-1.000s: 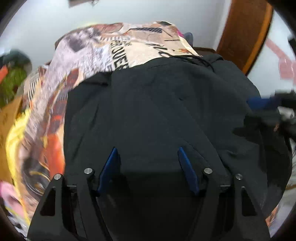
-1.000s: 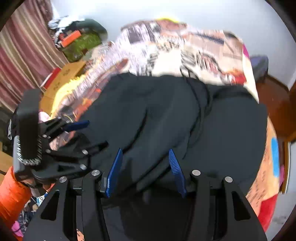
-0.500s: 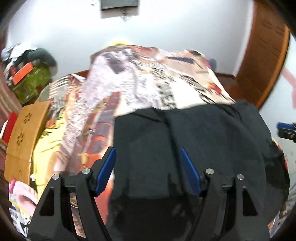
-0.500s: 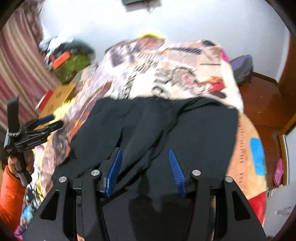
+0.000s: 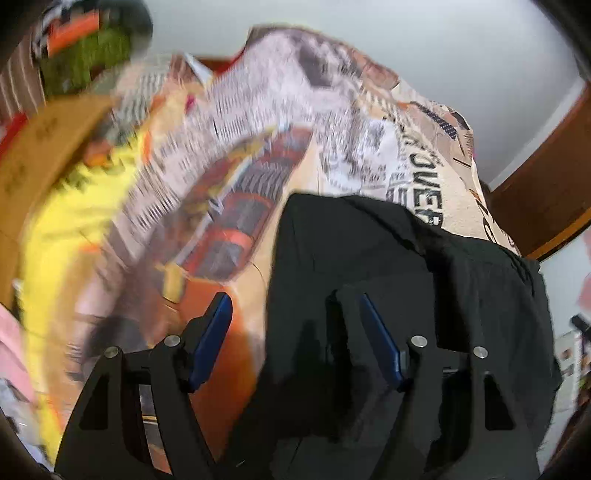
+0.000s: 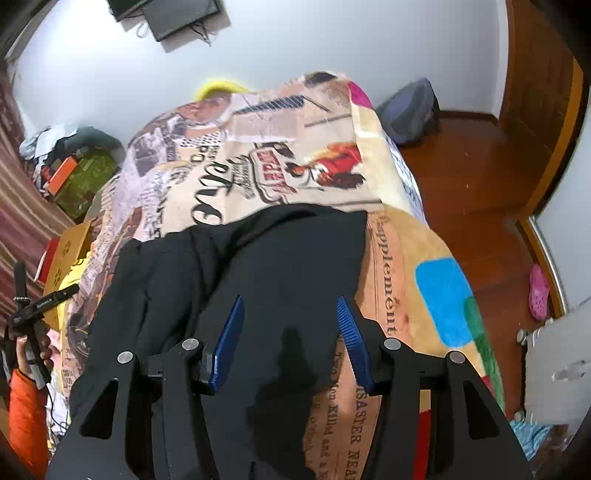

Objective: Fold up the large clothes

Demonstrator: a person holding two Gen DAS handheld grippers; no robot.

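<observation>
A large black garment [image 5: 388, 280] lies spread on a bed covered by a printed blanket [image 5: 369, 122]. In the left wrist view my left gripper [image 5: 295, 332] hangs open above the garment's left edge, one blue pad over the blanket and the other over the cloth. My right gripper [image 6: 290, 332] is open above the black garment [image 6: 266, 273] near its right edge, with the blanket [image 6: 399, 295] just to its right. Nothing is pinched in either. At the far left of the right wrist view, a hand in an orange sleeve [image 6: 26, 417] holds the left gripper [image 6: 40, 302].
A cardboard box [image 6: 68, 247] and a green bag [image 6: 85, 181] sit left of the bed by a striped curtain. Wooden floor [image 6: 472, 184] with a grey bag [image 6: 410, 107] and a pink shoe [image 6: 538, 291] lies to the right. A dark screen [image 6: 177, 14] hangs on the wall.
Both grippers have slid apart: the left from above the garment's middle to its left edge, the right toward its right edge. Both wrists have rolled. The jaws look unchanged.
</observation>
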